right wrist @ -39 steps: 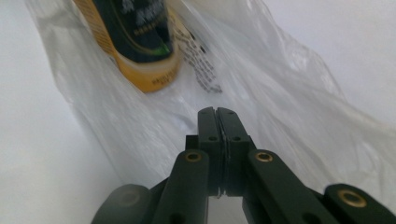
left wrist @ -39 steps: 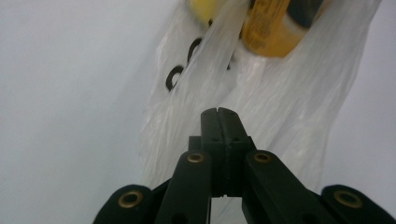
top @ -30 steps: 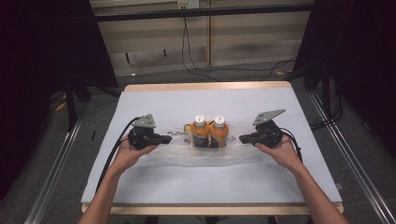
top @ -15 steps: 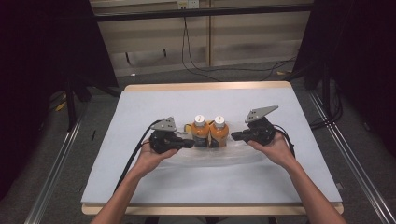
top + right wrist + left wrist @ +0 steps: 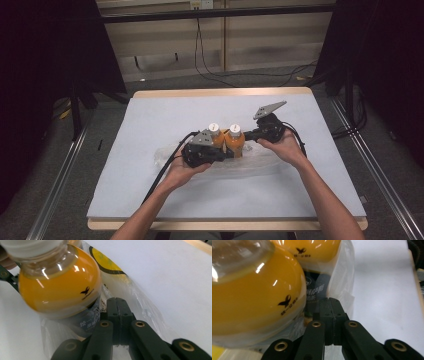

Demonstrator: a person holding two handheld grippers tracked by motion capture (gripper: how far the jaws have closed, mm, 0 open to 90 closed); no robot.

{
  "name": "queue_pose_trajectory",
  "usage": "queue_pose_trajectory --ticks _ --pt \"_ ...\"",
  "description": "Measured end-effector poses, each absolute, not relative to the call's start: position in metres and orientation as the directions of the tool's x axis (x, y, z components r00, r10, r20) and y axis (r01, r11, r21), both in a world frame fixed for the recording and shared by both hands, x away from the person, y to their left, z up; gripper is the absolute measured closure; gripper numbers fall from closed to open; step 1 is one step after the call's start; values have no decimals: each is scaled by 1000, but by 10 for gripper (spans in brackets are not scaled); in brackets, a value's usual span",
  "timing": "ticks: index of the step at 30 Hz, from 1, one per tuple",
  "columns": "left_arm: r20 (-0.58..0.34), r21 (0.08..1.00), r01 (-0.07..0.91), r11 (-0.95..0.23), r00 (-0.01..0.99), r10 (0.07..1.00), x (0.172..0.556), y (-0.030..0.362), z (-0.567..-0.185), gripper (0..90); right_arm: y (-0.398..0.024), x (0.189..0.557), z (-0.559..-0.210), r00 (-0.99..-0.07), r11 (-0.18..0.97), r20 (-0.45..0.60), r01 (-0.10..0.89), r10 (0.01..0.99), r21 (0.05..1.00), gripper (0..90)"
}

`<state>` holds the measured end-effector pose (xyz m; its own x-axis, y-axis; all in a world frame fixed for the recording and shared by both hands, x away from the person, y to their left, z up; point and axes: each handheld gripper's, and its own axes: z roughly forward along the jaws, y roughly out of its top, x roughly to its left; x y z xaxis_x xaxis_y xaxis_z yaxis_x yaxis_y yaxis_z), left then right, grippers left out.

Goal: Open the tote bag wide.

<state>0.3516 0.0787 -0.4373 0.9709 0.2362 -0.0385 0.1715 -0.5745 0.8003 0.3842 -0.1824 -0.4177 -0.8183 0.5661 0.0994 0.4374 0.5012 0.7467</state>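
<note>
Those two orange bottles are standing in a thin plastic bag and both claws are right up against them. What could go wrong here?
The bottles stand upright on loose bag film, so a tug by either gripper could tip them. Both the left gripper and the right gripper look shut at the film, which might tear or slip free.

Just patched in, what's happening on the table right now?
A person holds tongs in each hand, on either side of two orange bottles standing upright side by side in a clear plastic bag on the white mat. The left tongs and right tongs are both shut, close against the bag by the bottles. Whether either pinches the film can't be told.
</note>
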Motion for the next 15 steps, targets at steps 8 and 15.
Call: queue_pose_trajectory --ticks 8,15 --pt "-14 768 174 -617 967 256 351 73 -456 900 -166 398 -436 -828 529 128 460 547 714 900" --pt "-2 745 175 -644 966 259 350 72 -466 900 -161 406 -451 -820 529 159 489 550 693 900"
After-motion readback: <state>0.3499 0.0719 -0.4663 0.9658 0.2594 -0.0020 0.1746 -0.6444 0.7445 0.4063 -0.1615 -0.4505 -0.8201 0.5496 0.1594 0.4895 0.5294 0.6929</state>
